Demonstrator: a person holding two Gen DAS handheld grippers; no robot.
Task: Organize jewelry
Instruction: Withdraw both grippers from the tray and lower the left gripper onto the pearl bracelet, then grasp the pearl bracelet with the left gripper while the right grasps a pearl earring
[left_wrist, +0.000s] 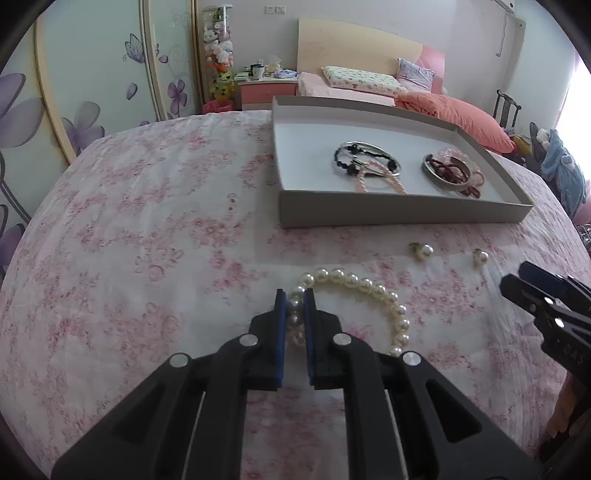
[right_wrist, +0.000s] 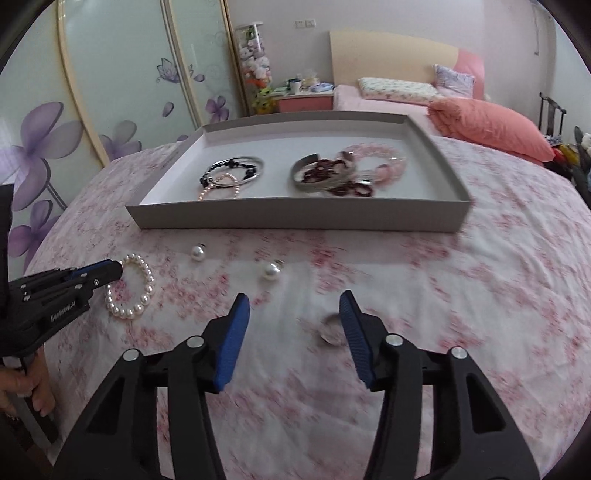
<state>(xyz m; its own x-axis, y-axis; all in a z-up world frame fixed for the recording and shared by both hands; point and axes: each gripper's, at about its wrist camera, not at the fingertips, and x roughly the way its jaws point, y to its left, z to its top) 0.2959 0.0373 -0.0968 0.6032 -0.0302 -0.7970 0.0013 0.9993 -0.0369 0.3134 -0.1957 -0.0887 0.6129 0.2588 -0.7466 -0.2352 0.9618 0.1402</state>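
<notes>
Pink floral cloth (left_wrist: 147, 229) over the whole work surface, rumpled in places.

Grey tray (left_wrist: 399, 214) at the far side on the cloth, shallow, walls upright. Inside, two clusters well apart:
- left cluster: silver bangle (left_wrist: 373, 157) with black cord bracelet (left_wrist: 345, 157) across it; pink bead strand (left_wrist: 380, 182) touching its near edge.
- right cluster: silver cuff (left_wrist: 439, 177) with dark red bead bracelet (left_wrist: 448, 170) lying in and over it; pale pink bracelet (right_wrist: 388, 162) behind and partly beneath.

Left gripper (left_wrist: 294, 295) low over the cloth, near side. Fingers nearly together, clamped on the left run of the pearl bracelet (left_wrist: 369, 288); beads visible between the blue pads (left_wrist: 281, 325). Rest of the loop flat on the cloth, curving right of the gripper. Right view confirms tips at the loop's far-left beads.

Right gripper (right_wrist: 293, 302) spread wide, holding nothing, hovering above the cloth on the near side of the tray. Seen closer to shut in the left view, at the frame's right edge; wrist view trusted.

Two pearl earrings on the cloth between tray and grippers, apart from each other: one (left_wrist: 423, 252) nearer the bracelet, the other (left_wrist: 480, 257) further right.

Small ring (right_wrist: 330, 330) on the cloth just beside the inner face of the right gripper's right finger; blurred, contact cannot be told.
</notes>
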